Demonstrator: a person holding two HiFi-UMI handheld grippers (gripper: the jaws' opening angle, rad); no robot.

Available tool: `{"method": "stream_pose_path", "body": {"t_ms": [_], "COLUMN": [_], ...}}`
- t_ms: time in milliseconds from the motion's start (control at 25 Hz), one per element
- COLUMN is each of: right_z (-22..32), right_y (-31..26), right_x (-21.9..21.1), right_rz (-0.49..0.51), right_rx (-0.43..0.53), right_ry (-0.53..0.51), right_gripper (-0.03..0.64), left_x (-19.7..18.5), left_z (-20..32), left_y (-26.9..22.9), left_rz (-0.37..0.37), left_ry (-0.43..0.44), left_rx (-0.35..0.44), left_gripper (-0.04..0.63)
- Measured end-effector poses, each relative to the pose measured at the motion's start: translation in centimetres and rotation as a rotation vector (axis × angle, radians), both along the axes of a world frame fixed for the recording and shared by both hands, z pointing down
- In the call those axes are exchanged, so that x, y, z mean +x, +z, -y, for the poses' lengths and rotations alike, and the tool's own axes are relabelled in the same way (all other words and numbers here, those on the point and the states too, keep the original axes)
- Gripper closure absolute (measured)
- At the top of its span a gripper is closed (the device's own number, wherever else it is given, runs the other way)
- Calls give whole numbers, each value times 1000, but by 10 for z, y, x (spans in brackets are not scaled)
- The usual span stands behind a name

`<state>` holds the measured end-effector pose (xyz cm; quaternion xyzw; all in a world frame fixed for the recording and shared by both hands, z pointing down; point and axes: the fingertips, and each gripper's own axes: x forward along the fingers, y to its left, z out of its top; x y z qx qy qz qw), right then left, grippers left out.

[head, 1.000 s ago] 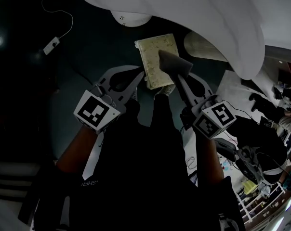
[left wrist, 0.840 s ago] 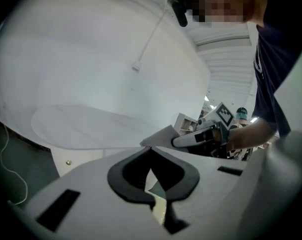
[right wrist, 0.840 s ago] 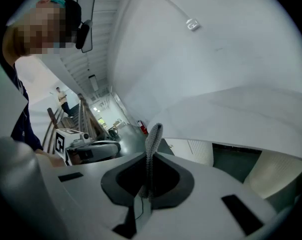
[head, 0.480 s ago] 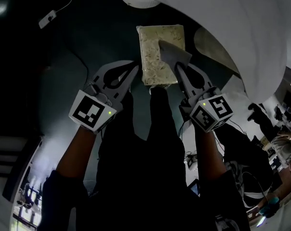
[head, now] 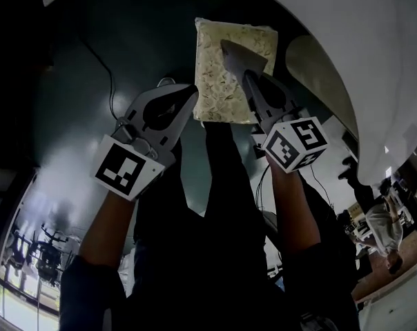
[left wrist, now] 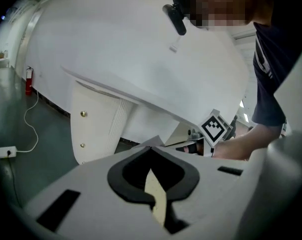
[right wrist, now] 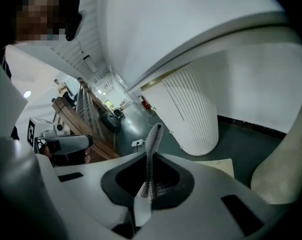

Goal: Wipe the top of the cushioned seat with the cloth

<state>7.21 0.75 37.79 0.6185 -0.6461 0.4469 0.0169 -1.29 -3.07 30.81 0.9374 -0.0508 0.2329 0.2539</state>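
now | one cushioned seat | one cloth pinched in right claw | left claw closed, empty

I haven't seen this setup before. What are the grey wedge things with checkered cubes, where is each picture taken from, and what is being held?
There is no robot: a person holds a two-jaw tool in each hand, and the cubes are part of those tools. The head view looks down from the person's head. The other two views come from cameras riding on each tool, looking along its jaws. The right hand-held gripper pinches a grey cloth over the pale speckled cushioned seat. The left hand-held gripper is beside the seat, jaws together, apparently empty.
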Motion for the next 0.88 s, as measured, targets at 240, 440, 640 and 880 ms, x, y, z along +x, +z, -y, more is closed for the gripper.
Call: {"method": "stream_pose_path", "body": {"t_ms": [240,440,640,880], "right_z": [23,39,55,61], "right_y": [67,108,132,166], "right_x": [-6,-26,-48,-52], "right_rz": [9,44,61,59], "right_rx": [-42,-65,-70,-104], "right_ry": [-27,-42,-79,-95], "right_gripper": [584,584,584,584], "left_x": [-3,-16,-29,-38], "left_z": [7,15,20,15], "left_y": [49,80,94,113], "left_rz": [25,56,79,103], "left_ry": [-9,-31,-45,-52], "left_rx": [-44,-71,-93,-111], "left_gripper": [589,589,589,589]}}
